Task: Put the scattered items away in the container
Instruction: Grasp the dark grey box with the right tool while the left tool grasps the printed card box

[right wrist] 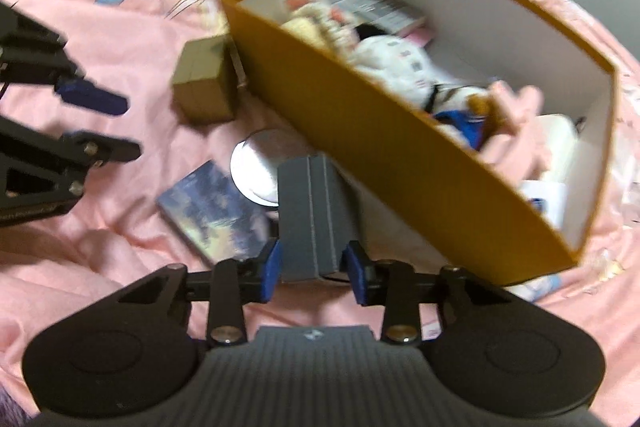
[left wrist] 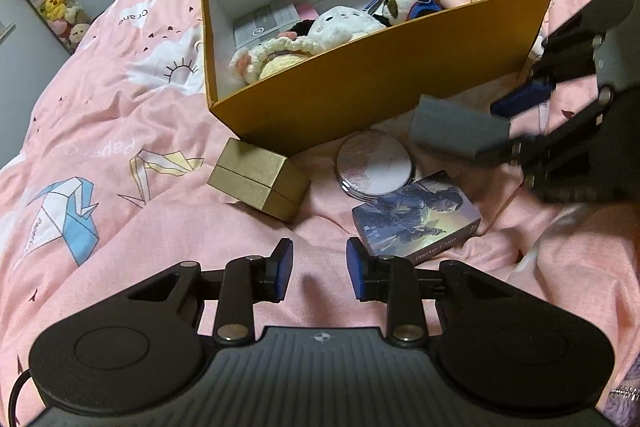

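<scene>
I am working over the quilt [left wrist: 100, 115], which is serving as the work surface; it is soft and rumpled, so loose items are sitting tilted in its folds.

The box [left wrist: 384, 75] is standing open near the middle of the quilt. It is already holding plush toys [left wrist: 344, 23] and a booklet [left wrist: 266, 21], so I judge the task well along. Its near wall is facing both grippers, meaning anything I carry is having to go up over that rim.

The right gripper [right wrist: 313, 263] is gripping a grey case [right wrist: 312, 215] by its long sides, held clear of the quilt just in front of the box's near wall. I judge this is the carry toward the opening. The right view is blurring, so I cannot tell the exact clearance.

The left gripper [left wrist: 319, 267] is hovering low with its jaws narrowly apart and nothing between them, staying out of the right's path.

Items left outside, all close to the near wall: gold box [left wrist: 260, 185], card box [left wrist: 416, 217], round tin [left wrist: 374, 163]. The tin is lying partly under the card box's far corner.
</scene>
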`<state>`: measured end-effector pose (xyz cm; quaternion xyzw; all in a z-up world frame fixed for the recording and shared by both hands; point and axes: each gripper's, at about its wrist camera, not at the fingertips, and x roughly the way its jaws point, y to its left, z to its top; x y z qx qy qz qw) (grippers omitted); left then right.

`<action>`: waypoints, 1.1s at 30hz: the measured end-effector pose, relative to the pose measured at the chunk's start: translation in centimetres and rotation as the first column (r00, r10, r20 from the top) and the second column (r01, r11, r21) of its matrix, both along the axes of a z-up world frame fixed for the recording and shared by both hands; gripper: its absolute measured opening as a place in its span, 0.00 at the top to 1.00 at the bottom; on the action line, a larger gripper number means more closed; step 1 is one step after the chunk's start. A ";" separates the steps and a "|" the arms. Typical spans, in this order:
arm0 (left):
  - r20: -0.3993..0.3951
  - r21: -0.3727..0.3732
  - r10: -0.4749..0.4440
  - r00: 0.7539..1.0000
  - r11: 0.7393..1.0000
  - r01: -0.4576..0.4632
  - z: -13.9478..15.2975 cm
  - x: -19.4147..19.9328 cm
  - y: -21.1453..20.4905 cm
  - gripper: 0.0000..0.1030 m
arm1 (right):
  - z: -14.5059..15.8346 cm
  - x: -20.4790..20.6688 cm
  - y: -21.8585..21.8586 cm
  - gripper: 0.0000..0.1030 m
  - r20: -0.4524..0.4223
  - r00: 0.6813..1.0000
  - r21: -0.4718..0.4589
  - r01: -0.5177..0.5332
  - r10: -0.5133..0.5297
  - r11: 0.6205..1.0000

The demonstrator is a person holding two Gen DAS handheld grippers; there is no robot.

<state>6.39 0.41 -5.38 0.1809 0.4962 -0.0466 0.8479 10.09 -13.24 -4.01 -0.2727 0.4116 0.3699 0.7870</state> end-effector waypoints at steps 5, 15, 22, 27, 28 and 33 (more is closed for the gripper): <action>-0.017 -0.034 0.012 1.000 0.999 -0.013 -0.2 0.4 0.4 0.67 | 0.5 1.2 -0.6 0.65 0.012 0.999 0.015 0.037 -0.037 0.999; -0.090 -0.170 0.019 0.996 0.985 -0.034 -0.6 2.0 1.2 0.61 | -0.9 2.3 -0.6 0.64 -0.017 0.998 0.016 0.053 -0.052 0.998; -0.227 -0.347 0.081 0.971 0.924 -0.159 -1.9 4.7 2.5 0.56 | -0.1 1.8 -2.0 0.64 -0.122 0.992 0.064 0.052 -0.044 0.997; -0.321 -0.351 0.128 0.938 0.904 -0.244 -4.2 6.3 2.5 0.52 | -0.4 2.1 -2.7 0.64 -0.147 0.987 0.070 0.077 -0.066 0.995; -0.344 -0.358 0.138 0.929 0.895 -0.266 -4.7 6.4 2.7 0.51 | -0.4 2.1 -2.7 0.64 -0.148 0.987 0.072 0.078 -0.067 0.994; -0.406 -0.417 0.174 0.897 0.838 -0.351 -6.3 7.1 3.8 0.36 | -1.0 2.6 -3.0 0.64 -0.175 0.981 0.080 0.093 -0.078 0.992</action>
